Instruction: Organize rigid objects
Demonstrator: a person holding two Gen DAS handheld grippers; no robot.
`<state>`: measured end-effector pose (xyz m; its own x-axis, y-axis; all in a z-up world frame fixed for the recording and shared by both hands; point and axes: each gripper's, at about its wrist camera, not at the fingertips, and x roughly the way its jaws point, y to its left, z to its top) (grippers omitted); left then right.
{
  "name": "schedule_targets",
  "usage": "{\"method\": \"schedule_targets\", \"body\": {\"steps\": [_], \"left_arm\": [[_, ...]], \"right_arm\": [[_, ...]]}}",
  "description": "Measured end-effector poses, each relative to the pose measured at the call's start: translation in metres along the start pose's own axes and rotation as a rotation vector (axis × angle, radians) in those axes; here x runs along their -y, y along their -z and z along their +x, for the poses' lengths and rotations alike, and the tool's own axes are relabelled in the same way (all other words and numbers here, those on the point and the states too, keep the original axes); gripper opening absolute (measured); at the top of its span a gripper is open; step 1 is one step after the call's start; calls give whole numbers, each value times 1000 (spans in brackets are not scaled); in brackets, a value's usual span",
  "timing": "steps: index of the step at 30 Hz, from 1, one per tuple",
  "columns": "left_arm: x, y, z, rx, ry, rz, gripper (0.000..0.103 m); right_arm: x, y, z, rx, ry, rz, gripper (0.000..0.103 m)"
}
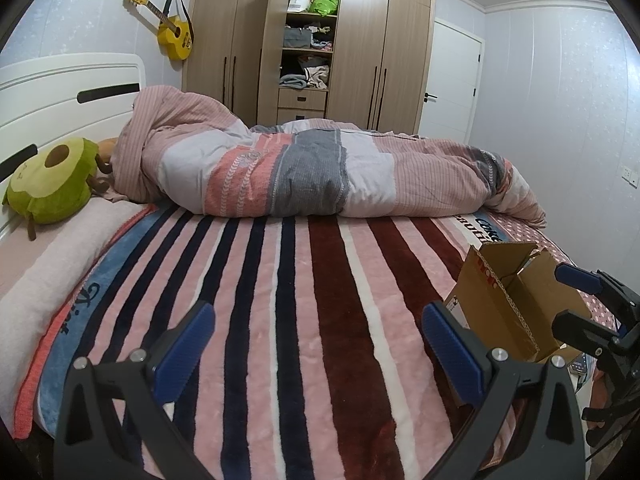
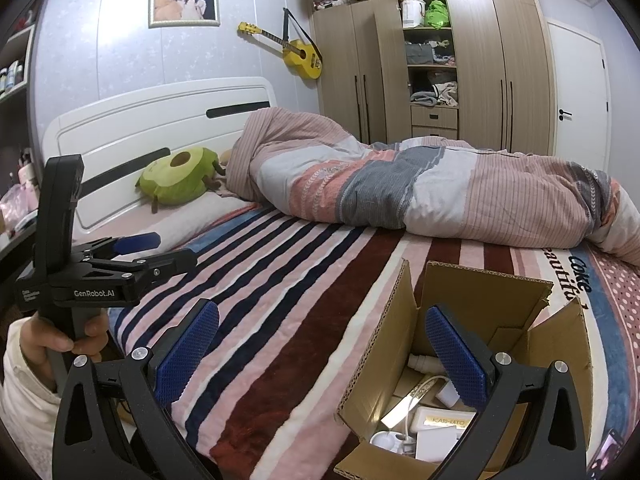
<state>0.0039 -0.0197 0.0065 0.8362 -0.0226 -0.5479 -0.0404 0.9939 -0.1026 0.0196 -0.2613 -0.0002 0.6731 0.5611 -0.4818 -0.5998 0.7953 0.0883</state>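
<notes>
The left claw (image 1: 316, 348) is held low over the striped blanket (image 1: 280, 300) on the bed, pointing across it toward the rumpled quilt (image 1: 304, 168). Its two blue-padded fingers (image 1: 184, 352) stand wide apart with nothing between them. In the right wrist view the same claw (image 2: 152, 250) shows from the side at the left edge, level above the blanket, with the person's hand (image 2: 64, 338) wrapped around its upright black handle and a pale sleeve below the wrist.

The right claw (image 2: 320, 356) hovers over the near edge of the bed, also spread wide and gripping nothing. Its right finger (image 2: 456, 356) hangs above the open mouth of the cardboard box (image 2: 384, 360), while the left finger sits over the blanket beside the box.

The box stands on the blanket near the bed's right side, flaps up. Inside lie several white items: a small bottle (image 2: 424, 362), a flat white case with a gold label (image 2: 440, 424), and a pale strip (image 2: 408, 400) leaning across them. From the left wrist view the box (image 1: 504, 304) sits just right of the left claw, with the right claw (image 1: 576, 300) at its far side.

A green plush pillow (image 1: 52, 184) rests by the white headboard (image 1: 60, 96).
</notes>
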Motion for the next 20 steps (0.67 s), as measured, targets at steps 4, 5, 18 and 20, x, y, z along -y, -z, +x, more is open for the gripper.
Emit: {"method": "schedule_targets", "body": {"steps": [4, 5, 18, 20], "left_arm": [[-2, 0, -1, 2, -3, -3, 102], [-2, -1, -1, 3, -3, -3, 102], [-4, -1, -2, 5, -2, -3, 102], [-5, -3, -2, 6, -3, -3, 102]], "right_arm": [[0, 0, 0, 1, -1, -1, 103], [1, -1, 0, 0, -1, -1, 103], [1, 0, 0, -1, -1, 0, 103], [1, 0, 1, -3, -1, 2, 103]]}}
